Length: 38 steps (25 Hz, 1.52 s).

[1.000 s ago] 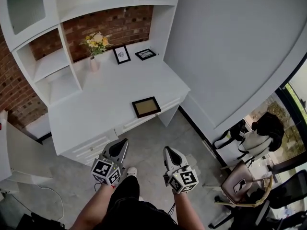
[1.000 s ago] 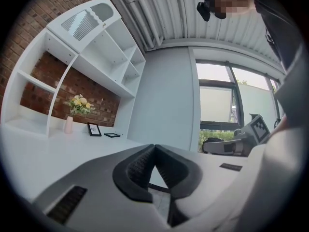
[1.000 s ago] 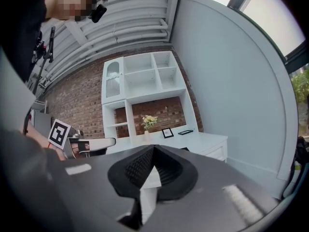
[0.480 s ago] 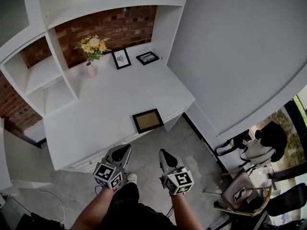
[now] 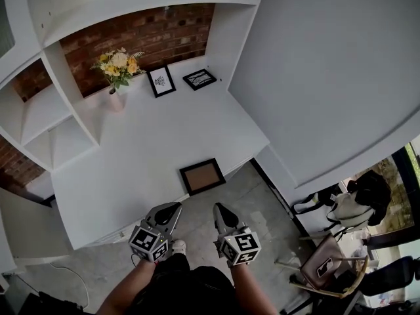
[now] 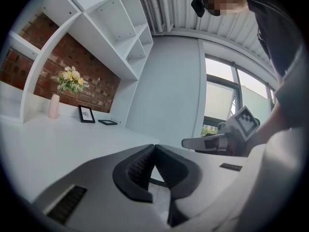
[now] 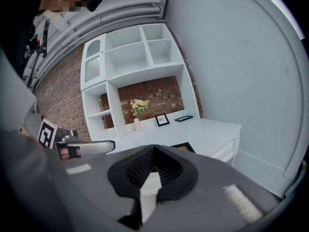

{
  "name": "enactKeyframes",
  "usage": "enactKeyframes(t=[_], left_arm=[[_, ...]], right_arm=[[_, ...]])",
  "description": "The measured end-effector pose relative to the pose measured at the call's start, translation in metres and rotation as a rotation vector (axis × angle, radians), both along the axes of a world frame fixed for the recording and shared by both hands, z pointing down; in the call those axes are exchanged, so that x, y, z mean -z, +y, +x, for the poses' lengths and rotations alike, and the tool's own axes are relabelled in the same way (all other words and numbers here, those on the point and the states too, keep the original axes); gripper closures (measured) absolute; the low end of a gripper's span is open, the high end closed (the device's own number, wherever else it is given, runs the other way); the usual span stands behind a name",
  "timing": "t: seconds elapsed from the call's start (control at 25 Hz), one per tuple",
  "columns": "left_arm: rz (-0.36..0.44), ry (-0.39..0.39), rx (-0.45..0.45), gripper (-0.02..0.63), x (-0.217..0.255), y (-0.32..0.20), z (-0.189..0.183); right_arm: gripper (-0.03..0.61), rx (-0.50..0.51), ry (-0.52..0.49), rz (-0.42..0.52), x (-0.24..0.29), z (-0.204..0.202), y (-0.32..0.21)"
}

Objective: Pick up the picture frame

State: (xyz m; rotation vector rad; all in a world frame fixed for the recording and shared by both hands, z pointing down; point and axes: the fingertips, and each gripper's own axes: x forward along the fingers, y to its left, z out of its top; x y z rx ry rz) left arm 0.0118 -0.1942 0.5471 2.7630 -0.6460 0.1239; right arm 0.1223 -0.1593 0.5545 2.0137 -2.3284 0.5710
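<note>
A white wooden desk [image 5: 131, 169] with a smooth top fills the middle of the head view. Behind the desk is a red brick wall [image 5: 151, 35], and white open shelves [image 5: 39, 117] rise at the desk's left side and above it. At the back of the desk stand a pale vase with yellow flowers [image 5: 116, 67] and a small upright black frame [image 5: 161, 82]. Beside them a flat black frame [image 5: 199, 79] lies down. The dark rectangular picture frame with a brown inside [image 5: 203, 176] lies flat at the desk's front edge, near the desk's right corner. In front of the desk is a grey concrete floor [image 5: 262, 202], and well to the right of the desk stands a brown chair [image 5: 328, 268].

Both forearms reach forward in front of the desk, over the floor. The left gripper [image 5: 174, 207] and the right gripper [image 5: 218, 209] are side by side, apart from the desk, and point toward its front edge. The jaws of the left gripper are pressed together with nothing between them. The jaws of the right gripper are also together and empty.
</note>
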Motion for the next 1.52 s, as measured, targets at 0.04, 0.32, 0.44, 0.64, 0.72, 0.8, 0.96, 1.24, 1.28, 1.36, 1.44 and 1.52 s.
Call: enactKeyframes(t=[0.04,0.32,0.44,0.64,0.72,0.8,0.96,1.24,1.28,1.36,1.44,1.52], left_arm=[[-0.003,0.001,0.002,0.617,0.0,-0.004,0.001],[-0.022,-0.003,0.046,0.617,-0.009,-0.012,0.011],[-0.037,-0.005,0.084,0.617,-0.017,-0.015,0.019],[-0.075,-0.005,0.225,0.617,-0.035,-0.023,0.019],[-0.081,-0.011,0.274,0.617,-0.036,-0.023,0.018],[-0.081,-0.023,0.31,0.617,-0.037,-0.023,0.019],[-0.076,-0.037,0.356,0.617,-0.04,-0.023,0.023],[-0.068,-0.039,0.412,0.617,-0.045,-0.024,0.027],[-0.069,-0.04,0.418,0.617,-0.045,-0.024,0.027],[-0.07,-0.04,0.426,0.617,-0.046,-0.024,0.027],[-0.071,-0.042,0.429,0.617,-0.048,-0.023,0.029],[-0.073,-0.045,0.43,0.617,-0.049,-0.021,0.031]], right_arm=[[0.574,-0.002,-0.004,-0.011,-0.003,-0.001,-0.003],[0.574,0.037,-0.048,-0.093,-0.025,-0.006,-0.018],[0.574,0.056,-0.081,-0.112,-0.034,-0.002,-0.027],[0.574,0.115,-0.102,-0.16,-0.053,0.0,-0.039],[0.544,0.167,-0.117,-0.179,-0.059,-0.004,-0.041],[0.53,0.214,-0.146,-0.199,-0.065,-0.006,-0.041],[0.497,0.24,-0.224,-0.247,-0.078,-0.002,-0.041],[0.459,0.169,-0.498,-0.283,-0.093,0.005,-0.052],[0.456,0.151,-0.542,-0.285,-0.094,0.006,-0.054],[0.445,0.111,-0.618,-0.289,-0.098,0.009,-0.058],[0.427,0.076,-0.682,-0.294,-0.103,0.012,-0.062],[0.418,0.051,-0.737,-0.292,-0.105,0.014,-0.065]])
